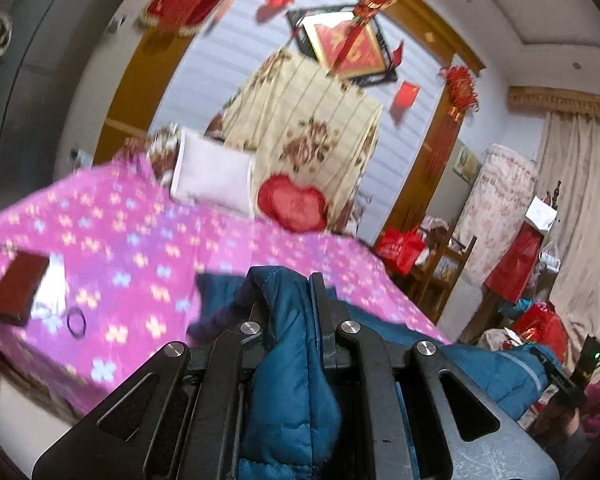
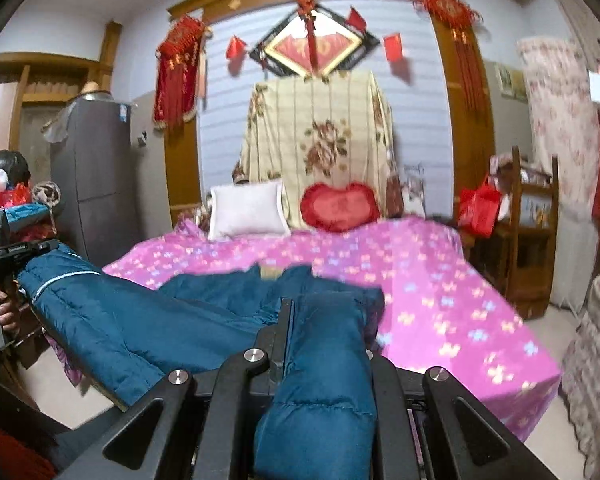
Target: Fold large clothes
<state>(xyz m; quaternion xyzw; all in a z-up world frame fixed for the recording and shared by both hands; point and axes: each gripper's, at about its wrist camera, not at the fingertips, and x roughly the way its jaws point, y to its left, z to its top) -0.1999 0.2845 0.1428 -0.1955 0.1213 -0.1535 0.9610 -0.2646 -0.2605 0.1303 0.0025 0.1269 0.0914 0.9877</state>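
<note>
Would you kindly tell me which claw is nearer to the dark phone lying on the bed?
Left. The left claw, shut on the blue jacket, is beside the phone; the right claw is farther right.

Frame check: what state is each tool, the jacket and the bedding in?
Left tool: shut on the jacket.
Right tool: shut on the jacket.
Blue jacket: gripped in two places, partly raised, rest on the bed.
Pink bedspread: spread flat.
White pillow: propped upright.

A fold of the blue padded jacket [image 1: 296, 344] is clamped between the closed fingers of the left gripper [image 1: 290, 292]. Behind it, a dark phone [image 1: 18, 288] and a hair tie [image 1: 76, 322] are seen lying on the pink flowered bedspread [image 1: 140, 248]
</note>
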